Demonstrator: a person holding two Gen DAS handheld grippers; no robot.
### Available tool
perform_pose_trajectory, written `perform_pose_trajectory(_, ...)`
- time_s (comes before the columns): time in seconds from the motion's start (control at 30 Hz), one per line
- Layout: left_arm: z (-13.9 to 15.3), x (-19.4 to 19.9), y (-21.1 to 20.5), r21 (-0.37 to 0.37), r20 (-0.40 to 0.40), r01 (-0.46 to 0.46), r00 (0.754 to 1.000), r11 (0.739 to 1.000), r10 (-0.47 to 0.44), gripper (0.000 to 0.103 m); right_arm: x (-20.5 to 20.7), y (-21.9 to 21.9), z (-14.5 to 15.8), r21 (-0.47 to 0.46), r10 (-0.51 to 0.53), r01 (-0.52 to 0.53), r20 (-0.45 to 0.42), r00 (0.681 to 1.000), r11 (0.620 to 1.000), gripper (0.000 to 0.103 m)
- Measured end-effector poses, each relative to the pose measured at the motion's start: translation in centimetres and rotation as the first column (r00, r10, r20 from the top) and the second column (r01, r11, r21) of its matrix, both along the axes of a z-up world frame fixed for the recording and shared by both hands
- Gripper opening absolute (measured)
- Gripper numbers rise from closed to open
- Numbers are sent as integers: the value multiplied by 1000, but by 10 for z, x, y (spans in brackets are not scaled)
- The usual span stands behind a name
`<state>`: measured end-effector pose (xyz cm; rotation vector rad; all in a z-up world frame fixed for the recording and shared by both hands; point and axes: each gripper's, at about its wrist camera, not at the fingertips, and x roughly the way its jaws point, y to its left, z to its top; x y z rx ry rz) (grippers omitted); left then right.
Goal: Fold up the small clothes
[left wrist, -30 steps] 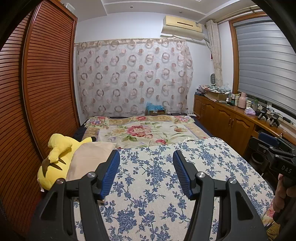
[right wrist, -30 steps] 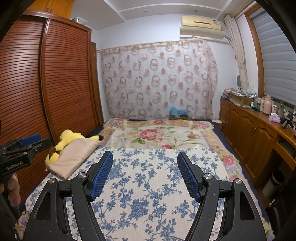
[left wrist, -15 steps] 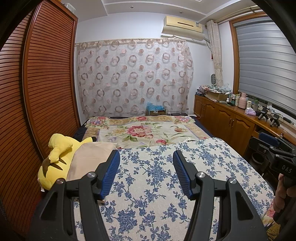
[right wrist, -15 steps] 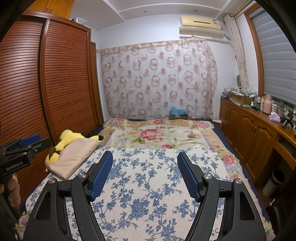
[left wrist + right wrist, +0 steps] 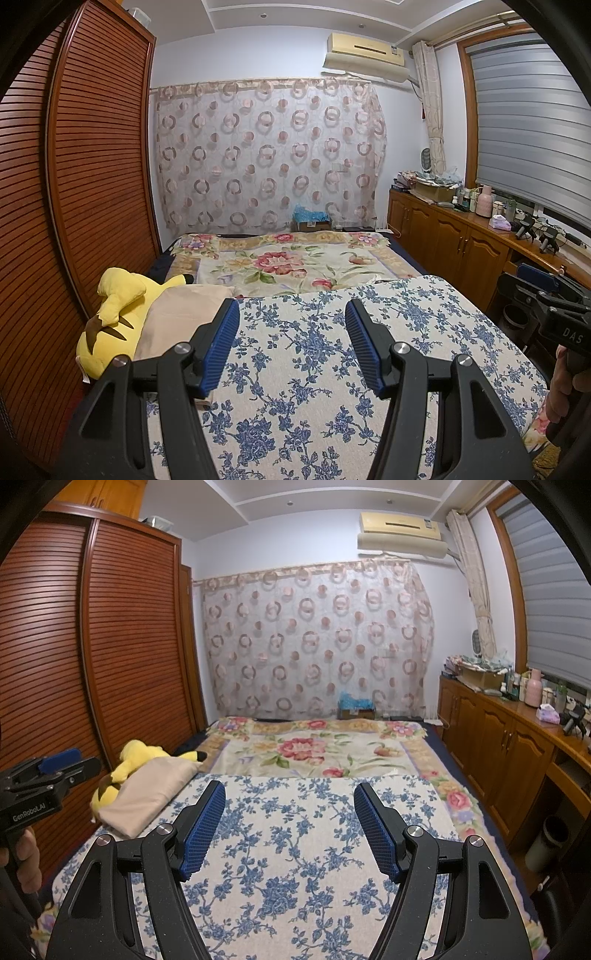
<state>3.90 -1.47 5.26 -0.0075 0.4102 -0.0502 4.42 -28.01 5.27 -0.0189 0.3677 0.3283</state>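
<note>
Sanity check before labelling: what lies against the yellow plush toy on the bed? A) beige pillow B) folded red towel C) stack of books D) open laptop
A: a beige pillow lies against the yellow plush toy at the left edge of the bed; both grippers hover open, holding nothing.

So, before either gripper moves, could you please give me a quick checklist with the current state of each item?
1. Left gripper open: ok, jaws wide apart, nothing between them.
2. Right gripper open: ok, jaws wide apart, also empty.
3. Garment to fold in view: not ok, no small clothes show on the blue floral cover; only a beige pillow and a yellow plush lie at its left edge.
4. Grippers apart from each other: ok, each shows only at the edge of the other's view.
5. Grippers off the bed: cannot tell how high they are held above the cover.
</note>
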Motion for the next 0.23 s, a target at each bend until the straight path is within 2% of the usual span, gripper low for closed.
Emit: perform_pose_trajectory(0.23,-1,0,1,0,0,0,1000,1000,0,59,0,0,0,0,-1,1,0,1000,1000,74)
